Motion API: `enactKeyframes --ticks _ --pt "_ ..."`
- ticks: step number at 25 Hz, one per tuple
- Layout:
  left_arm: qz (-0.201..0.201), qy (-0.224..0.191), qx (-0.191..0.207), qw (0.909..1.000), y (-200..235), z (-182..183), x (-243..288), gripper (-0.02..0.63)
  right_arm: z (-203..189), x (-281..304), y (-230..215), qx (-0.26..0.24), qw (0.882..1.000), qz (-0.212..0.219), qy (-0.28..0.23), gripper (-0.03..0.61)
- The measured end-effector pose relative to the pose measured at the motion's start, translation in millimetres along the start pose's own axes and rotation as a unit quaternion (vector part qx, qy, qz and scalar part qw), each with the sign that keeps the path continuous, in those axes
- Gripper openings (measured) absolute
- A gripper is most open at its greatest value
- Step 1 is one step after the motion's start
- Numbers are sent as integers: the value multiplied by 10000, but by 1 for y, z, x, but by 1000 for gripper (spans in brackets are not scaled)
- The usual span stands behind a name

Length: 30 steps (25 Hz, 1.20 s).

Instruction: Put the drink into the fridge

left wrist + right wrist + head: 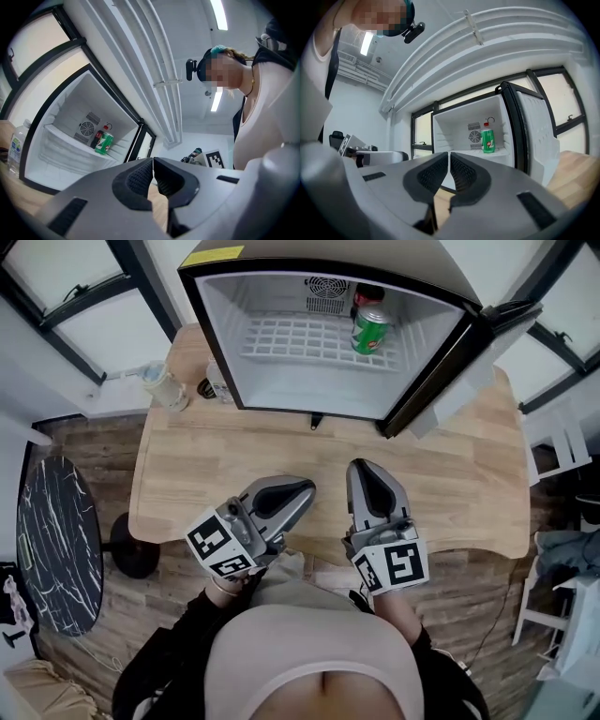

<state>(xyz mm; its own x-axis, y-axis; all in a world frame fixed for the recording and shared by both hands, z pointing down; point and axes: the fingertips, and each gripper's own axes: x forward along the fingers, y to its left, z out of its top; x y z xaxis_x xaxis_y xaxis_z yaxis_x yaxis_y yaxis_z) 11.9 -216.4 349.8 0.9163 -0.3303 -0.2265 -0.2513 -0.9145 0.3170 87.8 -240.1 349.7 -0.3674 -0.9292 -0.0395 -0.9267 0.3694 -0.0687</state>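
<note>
Left gripper [302, 491]: jaws pressed together with nothing between them, held over the near edge of the wooden table [469, 474].
Right gripper [362, 468]: jaws likewise closed on nothing, just beside the left gripper and pointing at the fridge [225, 324].
Green drink [370, 330]: stood upright on the white wire shelf [281, 338] inside the open fridge, at its right rear near the fan grille, well apart from both grippers.
Head view only: showed a clear bottle [165, 386] and a smaller labelled bottle [217, 383] on the table left of the fridge, plus the fridge door [450, 381] swung out to the right.
Left gripper view only: showed a dark bottle [96, 139] with a red cap touching or just beside the green drink.
Right gripper view: hid that dark bottle behind the green drink, leaving just the red cap above it.
Count: two grippers, two drinks in the fridge, two bottles beside it, one shelf.
</note>
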Motion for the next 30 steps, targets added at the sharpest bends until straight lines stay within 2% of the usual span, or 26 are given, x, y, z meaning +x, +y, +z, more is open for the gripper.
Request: enactKeyframes --ticks 9,20,30 --pt "175 -73 117 9998 -82 -23 -13 12 5 -81 22 -118 9998 168 -62 37" --pt "345 -190 309 9987 -175 -38 -30 12 11 -175 49 -15 9996 263 -129 35" --pt "362 -349 322 9982 -223 -40 -44 12 17 -213 76 -22 9985 525 -129 35"
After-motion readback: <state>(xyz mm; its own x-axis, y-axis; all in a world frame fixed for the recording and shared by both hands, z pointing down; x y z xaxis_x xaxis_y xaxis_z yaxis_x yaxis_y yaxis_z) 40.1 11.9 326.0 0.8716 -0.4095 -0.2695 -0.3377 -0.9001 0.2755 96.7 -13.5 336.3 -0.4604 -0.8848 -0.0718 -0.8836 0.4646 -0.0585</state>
